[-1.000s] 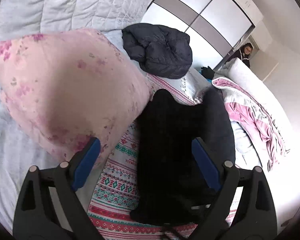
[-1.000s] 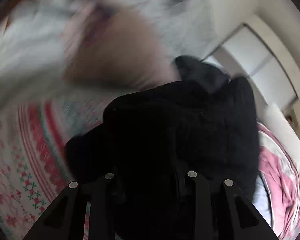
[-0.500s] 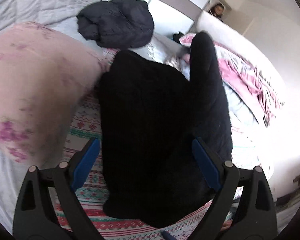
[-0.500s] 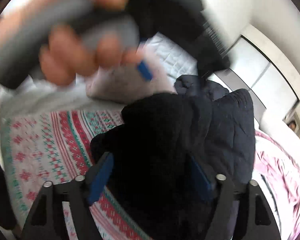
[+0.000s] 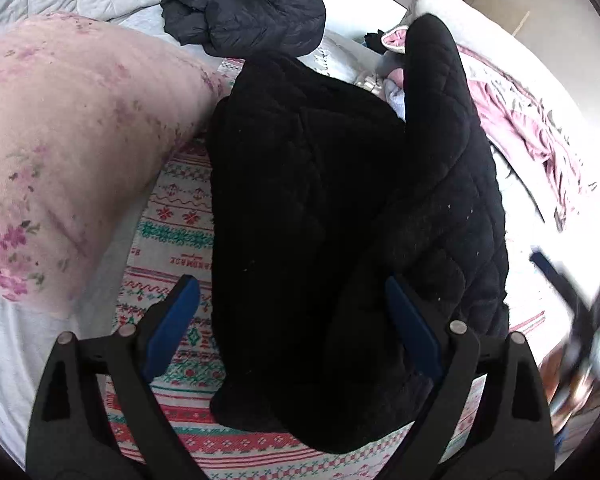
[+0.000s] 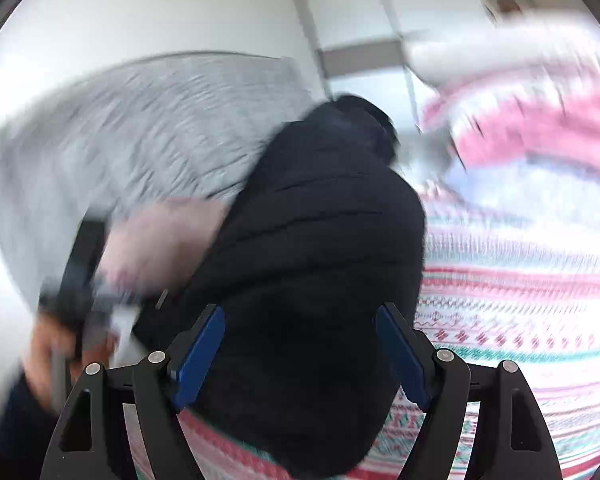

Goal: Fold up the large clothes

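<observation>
Folding: well under way, I'd say; the black quilted coat (image 5: 320,220) lies bundled on the patterned blanket (image 5: 172,232), one sleeve (image 5: 440,92) sticking up toward one o'clock, unfolded.
Left of coat: pink floral pillow (image 5: 68,152) at nine o'clock, touching its edge.
Behind: a second dark jacket (image 5: 244,8) at twelve o'clock, heaped, untouched.
Left gripper (image 5: 292,328): jaws spread wide over the coat's near half, pinching nothing.
Right gripper (image 6: 300,356): jaws have just been opening; spread now, coat showing between them, no pad pressing it.
Left to do: tuck that sleeve, square the bundle, then the jacket.
</observation>
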